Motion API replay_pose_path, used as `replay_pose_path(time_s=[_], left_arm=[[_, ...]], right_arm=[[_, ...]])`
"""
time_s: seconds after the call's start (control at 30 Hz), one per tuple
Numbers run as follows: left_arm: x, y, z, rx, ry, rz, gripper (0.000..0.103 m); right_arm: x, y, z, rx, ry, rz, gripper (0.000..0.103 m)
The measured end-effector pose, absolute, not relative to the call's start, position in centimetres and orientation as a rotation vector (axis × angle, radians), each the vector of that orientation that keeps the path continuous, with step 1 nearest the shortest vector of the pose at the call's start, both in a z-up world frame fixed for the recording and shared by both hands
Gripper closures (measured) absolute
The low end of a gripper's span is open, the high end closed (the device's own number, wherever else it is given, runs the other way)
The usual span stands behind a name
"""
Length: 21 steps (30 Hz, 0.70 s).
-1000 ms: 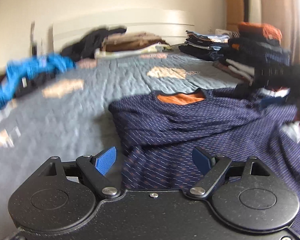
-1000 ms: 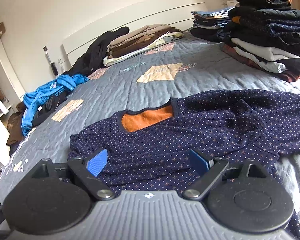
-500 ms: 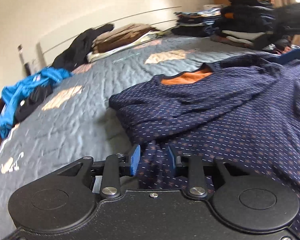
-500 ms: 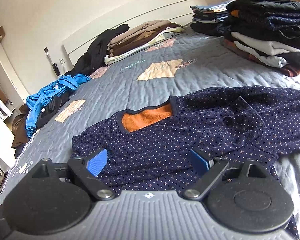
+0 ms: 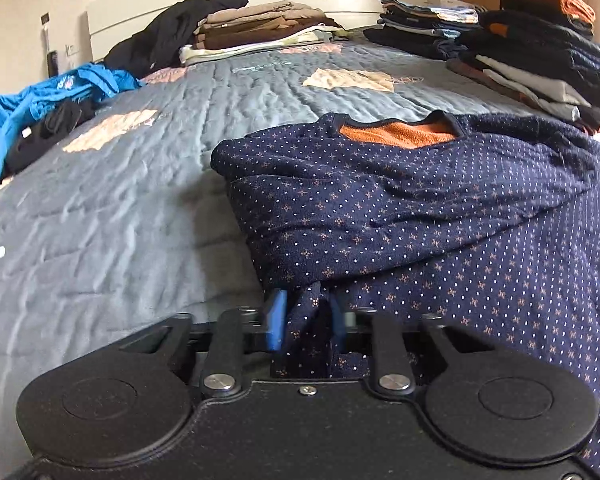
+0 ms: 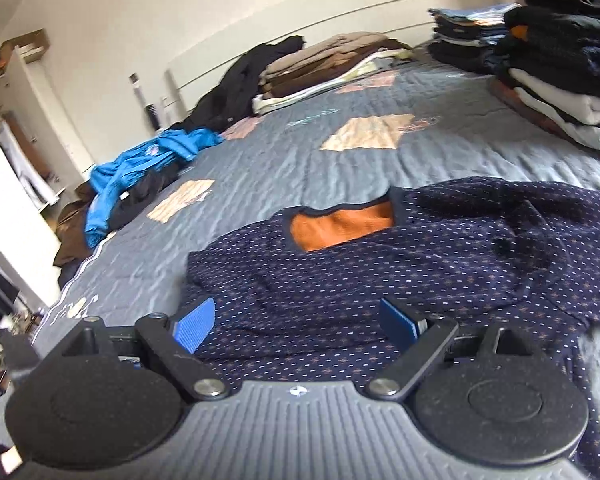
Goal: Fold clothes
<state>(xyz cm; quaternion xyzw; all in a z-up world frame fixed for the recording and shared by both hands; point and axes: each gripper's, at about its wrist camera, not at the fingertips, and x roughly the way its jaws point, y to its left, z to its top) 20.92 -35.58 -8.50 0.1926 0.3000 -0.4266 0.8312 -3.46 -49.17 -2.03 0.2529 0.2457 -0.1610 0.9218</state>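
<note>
A navy dotted sweater (image 5: 380, 208) with an orange lining at the neck lies partly folded on the grey quilted bed (image 5: 140, 184). My left gripper (image 5: 306, 320) is shut on a bunch of the sweater's near left edge, with fabric pinched between the blue pads. In the right wrist view the same sweater (image 6: 400, 272) lies ahead, neck opening facing away. My right gripper (image 6: 296, 322) is open and empty, hovering just over the sweater's near part.
Stacks of folded clothes stand at the right (image 5: 540, 52) and at the headboard (image 5: 256, 28). A black garment (image 5: 168, 36) and a blue one (image 5: 56, 92) lie crumpled at the far left. The bed's left edge (image 6: 76, 276) drops to the floor.
My left gripper went from open to shut on the sweater's edge and the fabric is now bunched between the pads. My right gripper stayed open and shifted slightly left.
</note>
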Motion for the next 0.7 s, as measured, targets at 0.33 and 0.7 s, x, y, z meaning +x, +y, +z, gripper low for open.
replay_pose_path(time_s=[0.33, 0.7], left_arm=[[22.5, -34.1, -7.9, 0.423, 0.608, -0.862, 0.094], [21.3, -32.9, -7.2, 0.592, 0.466, -0.867, 0.069]], right_arm=[[-2.7, -46.7, -1.5, 0.462, 0.513, -0.282, 0.014], [-2.5, -46.3, -1.5, 0.449, 0.521, -0.267, 0.014]])
